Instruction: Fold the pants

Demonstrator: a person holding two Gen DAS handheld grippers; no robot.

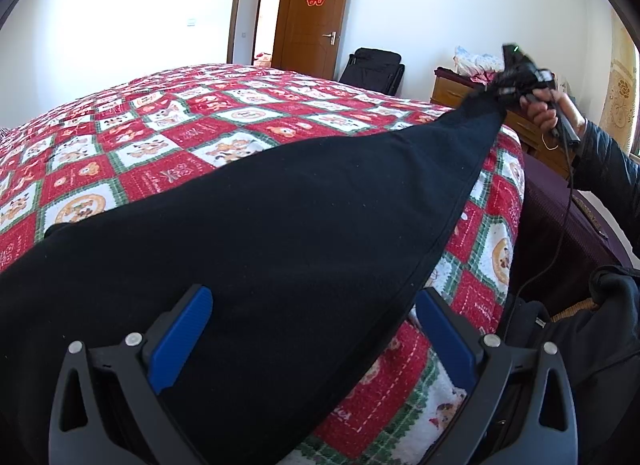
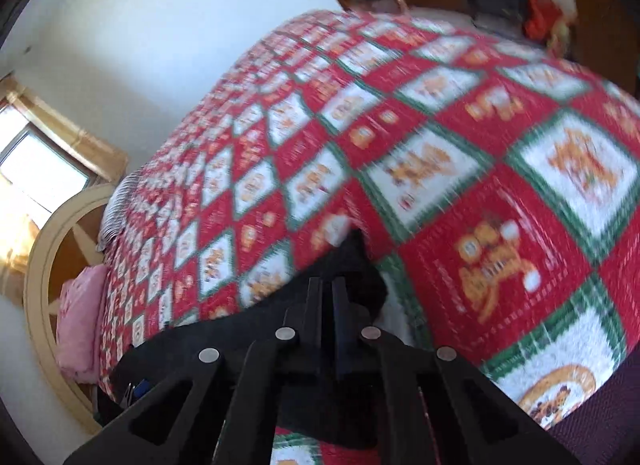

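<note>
The left gripper [image 1: 312,341] stands wide apart, its blue pads [image 1: 182,339] on either side of the black pants [image 1: 280,233] without pressing. The right gripper [image 2: 327,285] is clenched on the pants' far end, lifting it above the quilt [image 1: 168,137] covering the bed.

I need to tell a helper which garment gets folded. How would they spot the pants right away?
Find the bed with the red, white and green checkered quilt. Across its near corner stretches the black pants, one end pinched in the right claw. They are the only plain dark cloth on that patterned cover.
</note>
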